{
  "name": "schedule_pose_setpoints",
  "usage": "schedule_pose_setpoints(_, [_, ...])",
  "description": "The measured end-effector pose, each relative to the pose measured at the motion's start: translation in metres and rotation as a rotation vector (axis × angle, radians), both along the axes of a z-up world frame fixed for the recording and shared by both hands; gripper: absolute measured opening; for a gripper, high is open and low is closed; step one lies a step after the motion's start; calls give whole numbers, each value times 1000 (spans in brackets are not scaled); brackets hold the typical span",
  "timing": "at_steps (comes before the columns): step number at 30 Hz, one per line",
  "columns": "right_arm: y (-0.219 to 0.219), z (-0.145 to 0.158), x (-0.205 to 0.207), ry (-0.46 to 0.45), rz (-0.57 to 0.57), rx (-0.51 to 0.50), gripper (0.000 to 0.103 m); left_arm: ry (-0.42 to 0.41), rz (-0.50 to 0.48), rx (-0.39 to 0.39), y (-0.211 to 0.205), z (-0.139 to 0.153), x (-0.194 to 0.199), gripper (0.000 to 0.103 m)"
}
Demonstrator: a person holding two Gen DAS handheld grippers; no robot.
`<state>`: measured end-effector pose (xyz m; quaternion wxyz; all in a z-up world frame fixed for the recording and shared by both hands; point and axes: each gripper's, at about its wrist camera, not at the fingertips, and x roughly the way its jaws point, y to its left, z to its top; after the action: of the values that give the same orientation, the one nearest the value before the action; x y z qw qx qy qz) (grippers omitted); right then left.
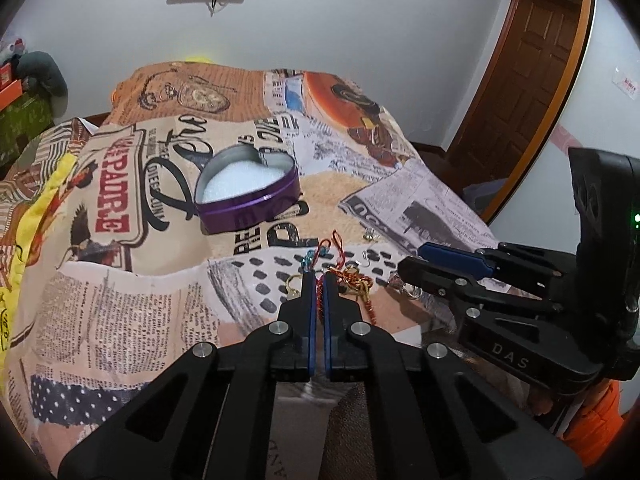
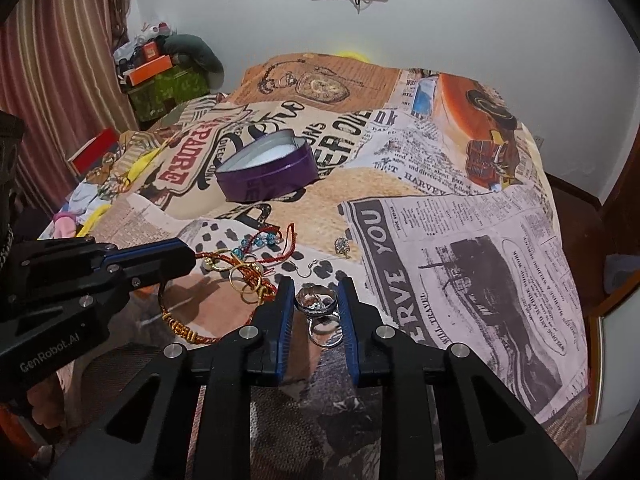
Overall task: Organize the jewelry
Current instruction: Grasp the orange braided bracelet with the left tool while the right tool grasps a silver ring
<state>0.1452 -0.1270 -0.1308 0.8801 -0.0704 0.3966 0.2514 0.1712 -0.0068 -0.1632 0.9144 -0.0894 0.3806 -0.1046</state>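
Two black tongs with blue pads work at the near edge of the bed. The left gripper [image 1: 319,280] is clenched on a red-orange braided cord bracelet [image 1: 320,300], which is tangled with gold rings [image 2: 250,280], a blue-beaded strand [image 2: 256,242] and a gold-wrapped bangle [image 2: 180,320]. Lifting now would likely drag the whole knot along, or let the thin cord slip free of the pads.

The right gripper [image 2: 316,296] stands released, its pads either side of a silver ring with a clear stone [image 2: 316,302]; whether they touch it I cannot tell. Squeezed off-centre, the ring could squirt away into the soft folds.

Farther up lies the purple heart-shaped tin with white foam lining [image 1: 246,190], lid off and holding no jewelry, tilted on the newspaper-print bedspread [image 2: 460,240], where it may tip. A small earring hook [image 2: 310,270] and a stone stud [image 2: 342,246] lie loose between. Beyond are a white wall, striped curtains [image 2: 60,60] and a brown wooden door [image 1: 532,60].
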Motion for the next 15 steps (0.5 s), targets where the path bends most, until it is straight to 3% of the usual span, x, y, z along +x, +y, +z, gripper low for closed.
schedule_pose_setpoints(10, [-4,25,-12,-46,-33,31,20,-96,-2,53,-3,36,-17,1])
schedule_pose_setpoints(15, [-3,33,-20,-62,-38,41,20,-47,-65,156,-21,22,-13,1])
